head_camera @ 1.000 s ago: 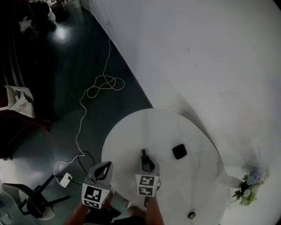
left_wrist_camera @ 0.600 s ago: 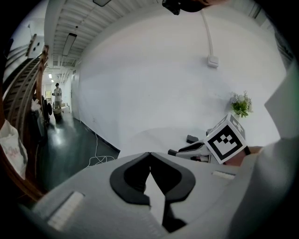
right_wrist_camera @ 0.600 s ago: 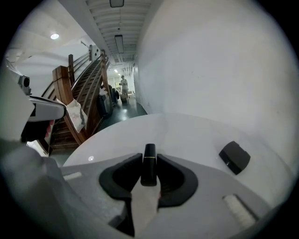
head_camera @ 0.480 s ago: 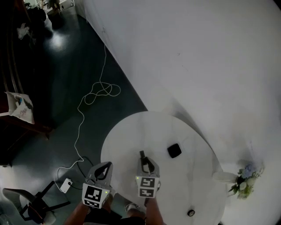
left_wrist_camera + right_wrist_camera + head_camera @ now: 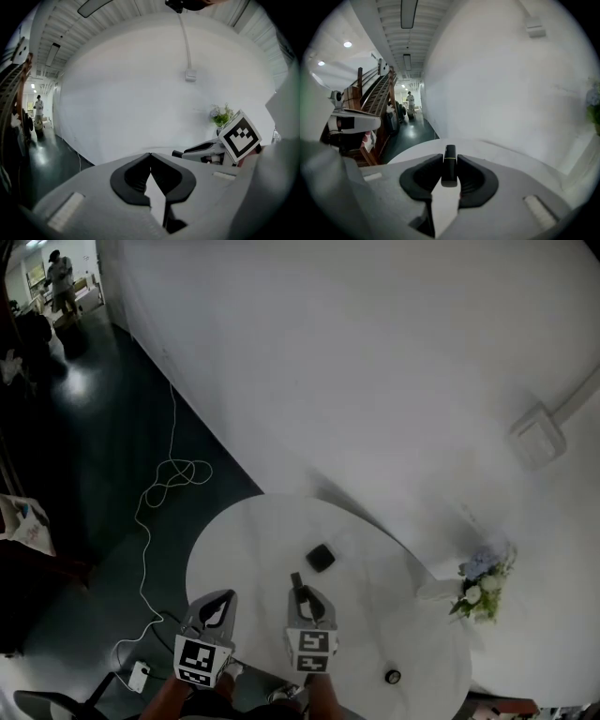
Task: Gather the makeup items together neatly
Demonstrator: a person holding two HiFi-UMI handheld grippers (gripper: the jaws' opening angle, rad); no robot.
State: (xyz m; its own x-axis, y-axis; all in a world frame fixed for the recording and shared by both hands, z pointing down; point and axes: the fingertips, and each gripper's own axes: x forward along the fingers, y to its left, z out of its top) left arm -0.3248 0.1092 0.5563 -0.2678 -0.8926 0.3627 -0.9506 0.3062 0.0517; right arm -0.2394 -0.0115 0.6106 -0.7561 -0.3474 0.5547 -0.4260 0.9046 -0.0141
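The left gripper [image 5: 150,157] has its jaws pressed together, with nothing between them. Beside it on the right, the right gripper [image 5: 450,158] pinches a slim black tube [image 5: 449,168] over the white table [image 5: 248,540]. A black square case [image 5: 321,557] lies just ahead of this gripper, and a small round item [image 5: 393,676] lies apart to its right. I judge the gathering hardly begun: nothing is grouped yet.
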